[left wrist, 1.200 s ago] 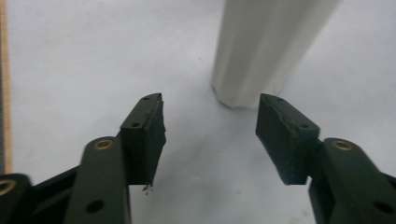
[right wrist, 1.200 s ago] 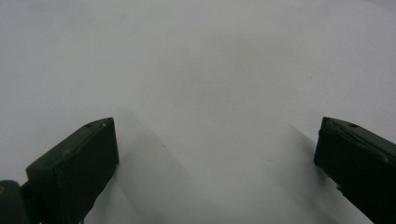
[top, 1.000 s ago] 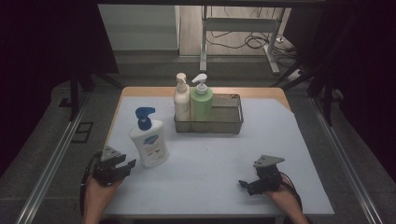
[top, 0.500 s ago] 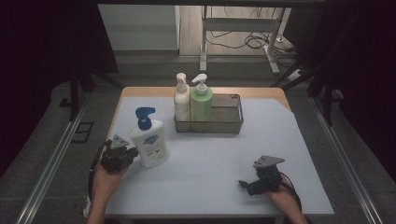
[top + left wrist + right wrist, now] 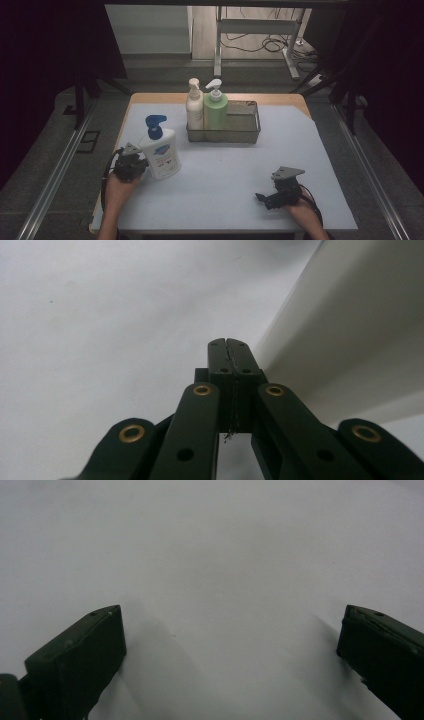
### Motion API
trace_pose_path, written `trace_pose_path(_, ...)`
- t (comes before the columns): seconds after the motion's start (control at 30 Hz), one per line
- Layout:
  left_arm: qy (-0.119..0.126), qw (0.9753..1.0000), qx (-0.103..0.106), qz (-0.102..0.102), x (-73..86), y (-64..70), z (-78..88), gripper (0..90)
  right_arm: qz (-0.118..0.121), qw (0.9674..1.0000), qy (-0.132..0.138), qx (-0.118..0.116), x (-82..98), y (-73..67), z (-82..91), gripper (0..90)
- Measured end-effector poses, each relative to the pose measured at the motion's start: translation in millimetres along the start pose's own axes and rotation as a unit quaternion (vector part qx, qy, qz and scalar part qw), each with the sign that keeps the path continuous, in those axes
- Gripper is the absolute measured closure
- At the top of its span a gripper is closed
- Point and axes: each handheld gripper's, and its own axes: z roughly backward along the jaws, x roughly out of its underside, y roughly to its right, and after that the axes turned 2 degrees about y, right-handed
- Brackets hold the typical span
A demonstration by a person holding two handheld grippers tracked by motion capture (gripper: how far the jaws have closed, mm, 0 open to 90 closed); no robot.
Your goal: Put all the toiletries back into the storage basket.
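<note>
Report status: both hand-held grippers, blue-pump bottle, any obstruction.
Left hand-held gripper shut empty beside the blue-pump bottle. Right hand-held gripper open on bare table. Nothing in the way.

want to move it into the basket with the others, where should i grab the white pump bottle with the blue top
Probably the body of the white pump bottle, just under its shoulder, coming level from its left, where the shut left gripper sits beside it. It stands upright with that side free. The blue pump head is narrow and overhangs, so a grip there may twist. The jaws must open first.
</note>
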Motion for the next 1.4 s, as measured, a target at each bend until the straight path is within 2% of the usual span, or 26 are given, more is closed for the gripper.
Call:
trace_pose_path(0.1, 0.003, 0.9998, 0.017, -0.001, -1.2, 3.4, -2.8, 89.4, 0.0, 1.0, 0.001, 0.0, 0.0, -0.1, -0.1, 0.0)
trace_pose_path(0.27, 0.005, 0.9995, 0.029, -0.008, -2.4, 9.7, -6.5, 89.4, 0.0, 1.0, 0.001, 0.0, 0.1, -0.1, -0.1, 0.0)
trace_pose_path(0.47, 0.01, 0.9994, 0.034, 0.003, -0.2, 9.8, -6.6, 89.4, 0.0, 1.0, 0.001, 0.001, 0.1, -0.2, -0.2, 0.0)
trace_pose_path(0.67, -0.004, 0.9992, 0.041, -0.005, 3.5, 12.6, -10.5, 89.4, 0.0, 1.0, 0.001, 0.0, 0.1, -0.1, -0.1, 0.0)
trace_pose_path(0.87, -0.006, 0.9988, 0.049, 0.001, 9.1, 13.8, -15.1, 89.4, 0.0, 1.0, 0.001, 0.0, 0.2, -0.1, -0.1, 0.0)
trace_pose_path(1.4, -0.008, 0.998, 0.061, -0.015, 6.2, 28.3, -21.9, 89.4, 0.0, 1.0, 0.001, 0.0, 0.2, -0.1, -0.1, 0.0)
